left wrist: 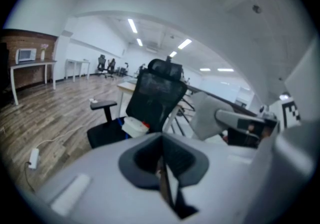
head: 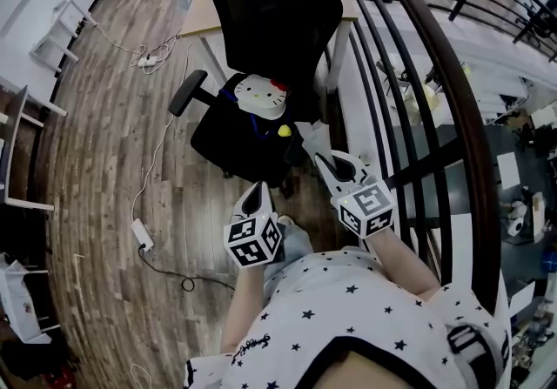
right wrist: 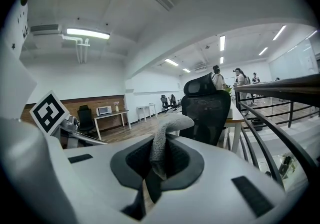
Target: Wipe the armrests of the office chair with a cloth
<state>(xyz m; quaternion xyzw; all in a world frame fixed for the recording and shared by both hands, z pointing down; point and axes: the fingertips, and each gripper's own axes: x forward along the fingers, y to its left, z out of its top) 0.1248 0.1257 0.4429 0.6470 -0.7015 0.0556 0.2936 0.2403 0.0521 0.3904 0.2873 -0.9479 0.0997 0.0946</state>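
Note:
The black mesh-backed office chair (head: 274,26) stands ahead of me, with a white cat-face cushion (head: 259,93) on its seat. Its left armrest (head: 187,91) juts out to the left; in the left gripper view that armrest (left wrist: 104,104) is far beyond the jaws. My right gripper (head: 325,160) is shut on a grey cloth (head: 312,137), held close to the chair's right side. In the right gripper view the cloth (right wrist: 161,145) sticks up out of the jaws. My left gripper (head: 258,191) is shut with nothing in it, short of the seat's front edge.
A dark curved railing (head: 435,74) runs close along the right. A wooden desk (head: 198,23) stands behind the chair. A power strip with a cable (head: 142,235) lies on the wooden floor at left. A small yellow ball (head: 285,130) rests on the seat.

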